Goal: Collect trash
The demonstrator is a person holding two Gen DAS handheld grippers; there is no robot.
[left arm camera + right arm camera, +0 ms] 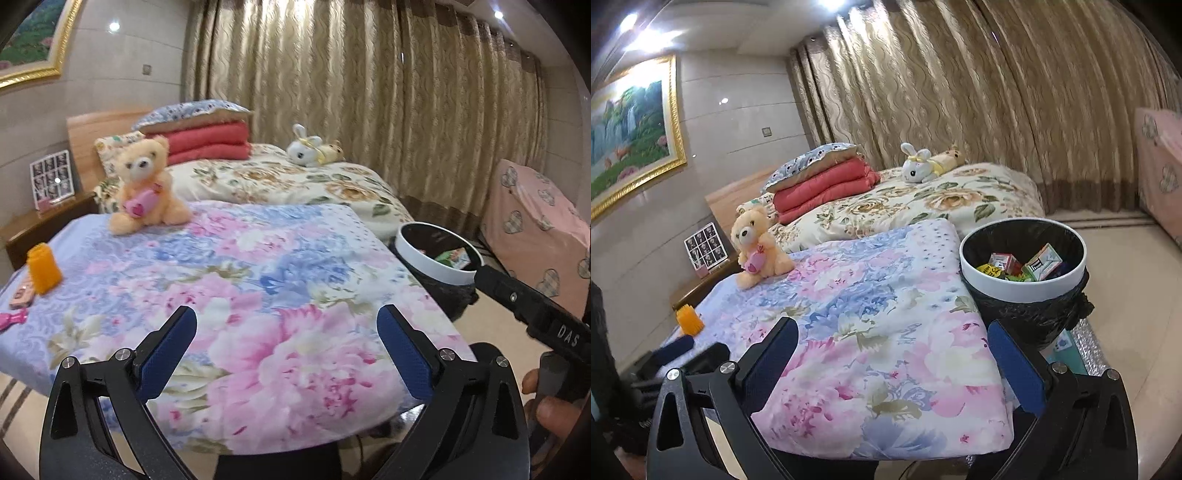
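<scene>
- Two grippers, both empty: your left gripper (286,347) has its jaws wide apart over the near edge of the floral cloth (258,288), nothing between the pads. Your right gripper (892,365) is the same, jaws spread and holding nothing.
- Trash bin (1021,286): white rim, black liner, standing on the floor just beside the far right corner of the covered table. It already holds small cartons (1043,264) and wrappers.
- What's left on the cloth sits at the far left: orange container (43,271), upright, with a small pink item (23,293) touching its near side and another pink piece (13,317) nearer you at the left edge. The teddy bear (147,186) sits farther back. I can't tell whether the pink bits are trash or toys.
- Key relation: the orange container lies far left of both pairs of jaws, and the bin lies far right, so they're well apart across the table.
- Your left hand is the nearer one to it; your right gripper is nearer the bin.
- The container's long axis is vertical, so my read is you approach from the side with the fingers either side of its body.
- Risk: it's light-looking and close to the table's left edge, so a nudge could tip it off.
</scene>
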